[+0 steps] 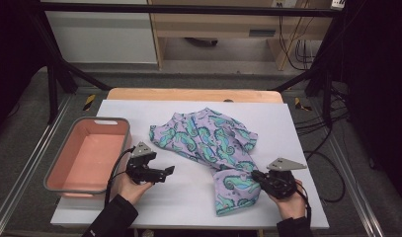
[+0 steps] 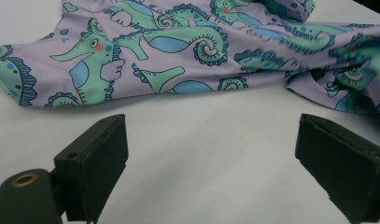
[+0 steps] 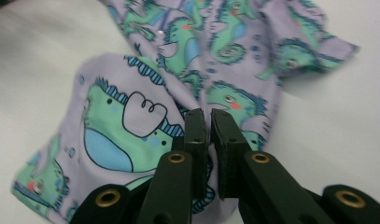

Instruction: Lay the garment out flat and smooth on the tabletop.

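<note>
A lilac garment (image 1: 208, 143) printed with green seahorses lies crumpled on the white table cover (image 1: 188, 197), its lower end folded toward the front. My right gripper (image 1: 258, 177) is shut on the right edge of that folded lower part; in the right gripper view the jaws pinch the cloth (image 3: 131, 126) at the gripper's tip (image 3: 209, 122). My left gripper (image 1: 168, 171) hovers open over bare table, a short way left of the garment. In the left gripper view its wide-apart jaws frame the white surface, with the garment (image 2: 178, 51) lying beyond them.
A pink tub with a grey rim (image 1: 85, 153) stands empty at the left of the table, close behind my left hand. Black frame legs and cables run along the floor on both sides. The table's front edge is near both hands.
</note>
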The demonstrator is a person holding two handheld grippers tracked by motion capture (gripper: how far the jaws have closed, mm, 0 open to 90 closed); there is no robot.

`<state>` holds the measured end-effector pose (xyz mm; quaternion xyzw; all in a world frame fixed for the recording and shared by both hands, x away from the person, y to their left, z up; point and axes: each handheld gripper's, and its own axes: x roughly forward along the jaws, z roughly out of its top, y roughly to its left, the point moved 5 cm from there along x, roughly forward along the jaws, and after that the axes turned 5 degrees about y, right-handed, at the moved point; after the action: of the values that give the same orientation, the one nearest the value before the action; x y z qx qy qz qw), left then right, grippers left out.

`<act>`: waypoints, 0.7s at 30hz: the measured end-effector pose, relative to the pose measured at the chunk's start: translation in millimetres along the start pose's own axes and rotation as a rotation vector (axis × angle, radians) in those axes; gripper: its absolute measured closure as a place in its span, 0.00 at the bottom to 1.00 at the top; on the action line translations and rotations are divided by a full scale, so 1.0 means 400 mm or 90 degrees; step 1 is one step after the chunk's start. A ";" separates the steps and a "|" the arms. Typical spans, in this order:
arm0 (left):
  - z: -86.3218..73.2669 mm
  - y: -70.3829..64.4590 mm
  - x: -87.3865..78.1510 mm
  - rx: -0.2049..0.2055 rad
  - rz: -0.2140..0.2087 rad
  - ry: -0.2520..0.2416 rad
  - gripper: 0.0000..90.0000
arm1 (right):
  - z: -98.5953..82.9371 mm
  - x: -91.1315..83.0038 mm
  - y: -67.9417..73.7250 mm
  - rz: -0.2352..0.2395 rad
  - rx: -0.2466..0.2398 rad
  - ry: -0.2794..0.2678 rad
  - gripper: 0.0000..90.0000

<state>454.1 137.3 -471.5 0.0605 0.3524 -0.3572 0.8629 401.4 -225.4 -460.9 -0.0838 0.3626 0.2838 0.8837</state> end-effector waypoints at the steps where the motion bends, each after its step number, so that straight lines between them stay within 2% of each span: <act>1: -0.001 -0.001 0.003 -0.001 0.001 0.001 0.10 | -0.010 -0.003 -0.014 -0.007 -0.001 0.002 0.93; 4: -0.006 -0.002 0.011 -0.003 -0.002 0.007 0.10 | -0.042 0.013 -0.050 -0.042 -0.004 0.027 0.90; 6: -0.007 -0.003 0.015 -0.002 -0.004 0.009 0.10 | -0.055 0.029 -0.065 -0.058 0.004 0.047 0.84; 7: -0.007 -0.003 0.016 -0.001 -0.005 0.009 0.10 | -0.057 0.032 -0.068 -0.057 0.006 0.049 0.81; 9: -0.007 -0.005 0.017 0.000 -0.010 0.009 0.10 | -0.046 0.026 -0.061 -0.050 0.006 0.033 0.71; 11: -0.006 -0.008 0.019 0.004 -0.011 0.011 0.10 | -0.021 0.012 -0.042 -0.040 0.005 -0.006 0.57; 14: -0.006 -0.017 0.024 0.011 -0.020 0.014 0.10 | 0.017 -0.004 -0.001 0.003 -0.010 -0.063 0.44; 16: -0.005 -0.026 0.029 0.020 -0.031 0.021 0.12 | 0.030 0.005 0.030 0.040 -0.015 -0.066 0.41; 18: -0.002 -0.035 0.037 0.025 -0.038 0.024 0.13 | 0.036 0.027 0.057 0.071 -0.026 -0.051 0.43; 19: 0.001 -0.042 0.041 0.028 -0.048 0.025 0.16 | 0.036 0.039 0.067 0.071 -0.036 -0.040 0.46; 21: 0.007 -0.059 0.052 0.039 -0.060 0.033 0.20 | 0.031 0.059 0.075 0.052 -0.052 -0.009 0.67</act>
<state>450.4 107.1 -479.5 0.0795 0.3660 -0.4066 0.8333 405.6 -185.8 -466.3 -0.1029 0.3474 0.3346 0.8699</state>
